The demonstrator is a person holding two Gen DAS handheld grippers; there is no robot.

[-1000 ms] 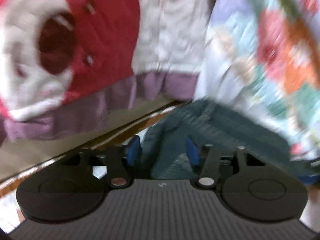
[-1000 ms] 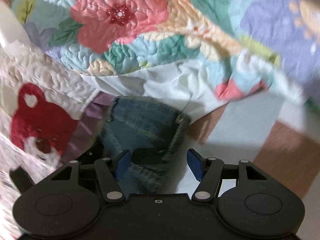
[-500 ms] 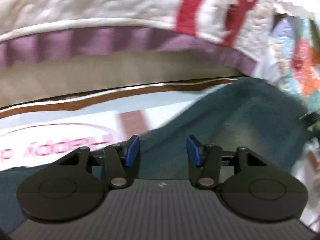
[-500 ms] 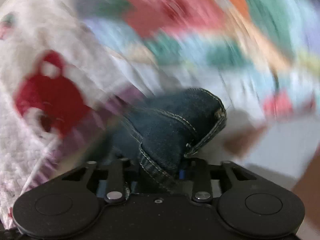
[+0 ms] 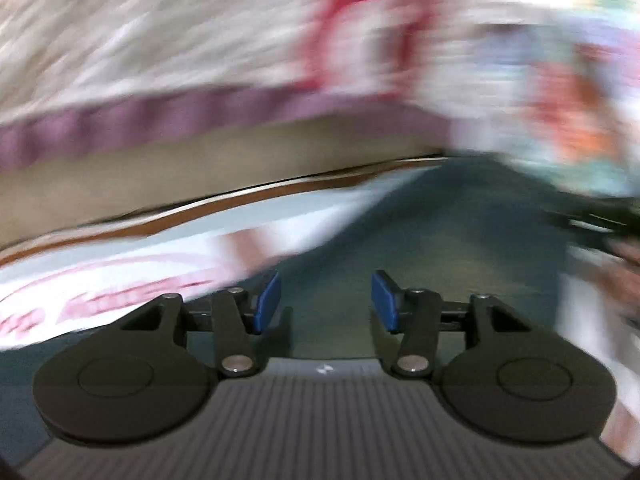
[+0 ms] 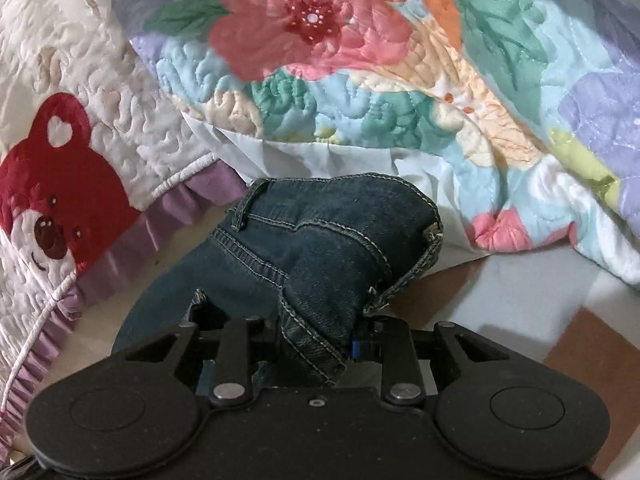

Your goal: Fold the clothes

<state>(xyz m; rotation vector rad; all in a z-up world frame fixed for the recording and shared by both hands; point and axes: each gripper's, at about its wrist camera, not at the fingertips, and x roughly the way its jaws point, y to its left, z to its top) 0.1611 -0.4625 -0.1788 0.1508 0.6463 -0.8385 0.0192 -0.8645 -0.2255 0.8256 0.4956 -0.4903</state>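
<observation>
Right now my right tongs (image 6: 316,340) are clamped on one pair of dark blue jeans (image 6: 320,248); the jaws have just been closing and a thick bunched fold of denim at the waistband end sits pinched between them, one belt loop showing on top. My left tongs (image 5: 326,300) stand about half open, two blue pads (image 5: 267,302) apart with nothing pressed between them; blurred denim lies flat beneath and ahead of them. That view is motion-smeared, so fine detail is lost.

Counting around the jeans: one pair of jeans, two quilted covers, one printed mat. Behind and to the right of the jeans is one floral quilt (image 6: 400,80) with pink and orange flowers, its white underside touching the denim's far edge. To the left of the jeans is one white quilt (image 6: 100,128) with a red bear patch and a purple ruffle, just beside the denim. Under the jeans lies the mat (image 6: 520,300), pale with brown blocks; in the left view it carries red lettering I can't read.
</observation>
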